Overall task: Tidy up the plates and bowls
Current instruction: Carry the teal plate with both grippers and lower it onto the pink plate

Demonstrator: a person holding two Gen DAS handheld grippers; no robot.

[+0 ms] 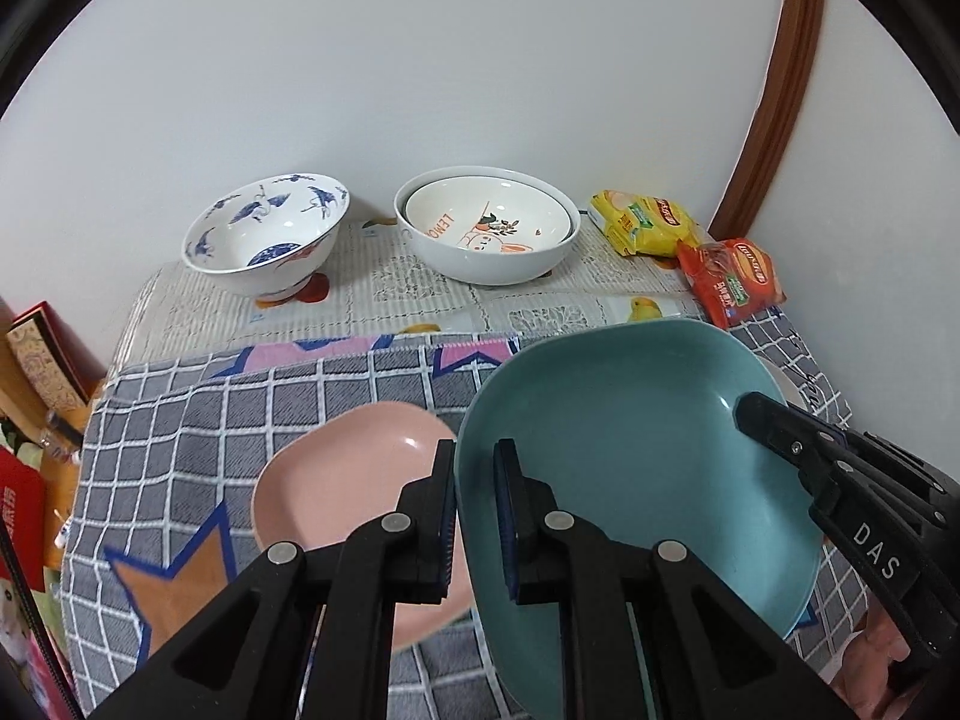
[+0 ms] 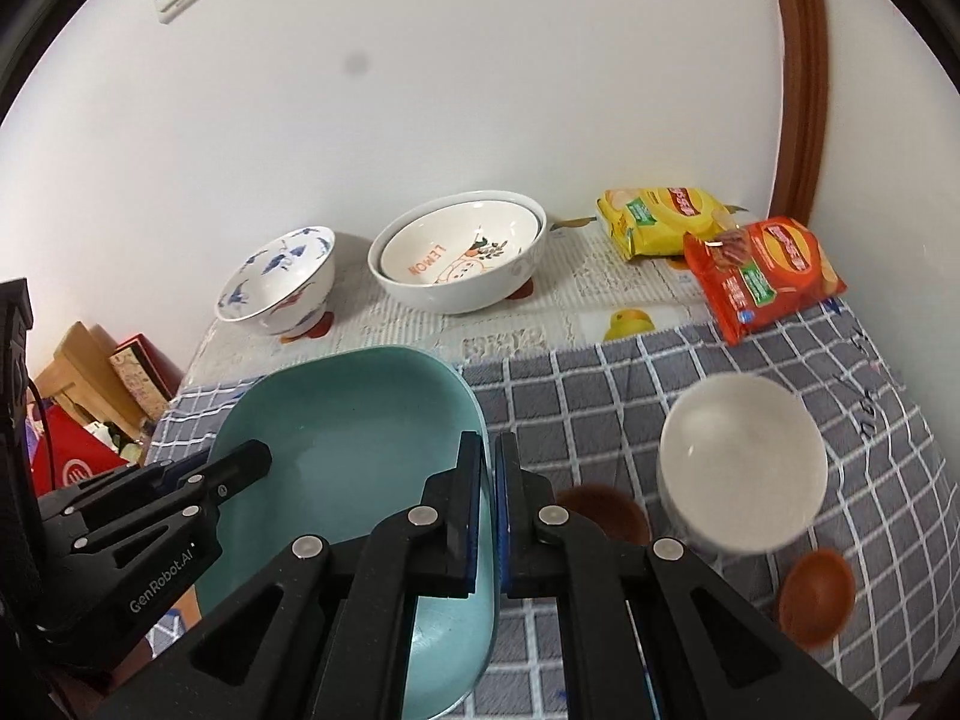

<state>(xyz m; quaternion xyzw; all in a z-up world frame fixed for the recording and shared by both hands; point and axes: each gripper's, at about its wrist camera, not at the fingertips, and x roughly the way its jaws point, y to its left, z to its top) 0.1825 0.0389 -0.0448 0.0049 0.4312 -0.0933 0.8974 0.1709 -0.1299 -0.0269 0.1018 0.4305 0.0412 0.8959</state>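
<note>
both tongs are clamped on the teal plate (image 1: 630, 438), left gripper (image 1: 474, 510) on its left rim, right gripper (image 2: 489, 510) on its right; the pink plate (image 1: 354, 468) lies just left, below it.

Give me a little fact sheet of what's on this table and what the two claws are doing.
held: teal plate, gripped at opposite rims by both claws
left claw: shut on teal plate
right claw: shut on teal plate
under it: pink plate on the checked cloth
right side: white bowl, two small brown bowls
by the wall: blue-patterned bowl, lemon bowl nested in another bowl
snacks: yellow packet, red packet
</note>
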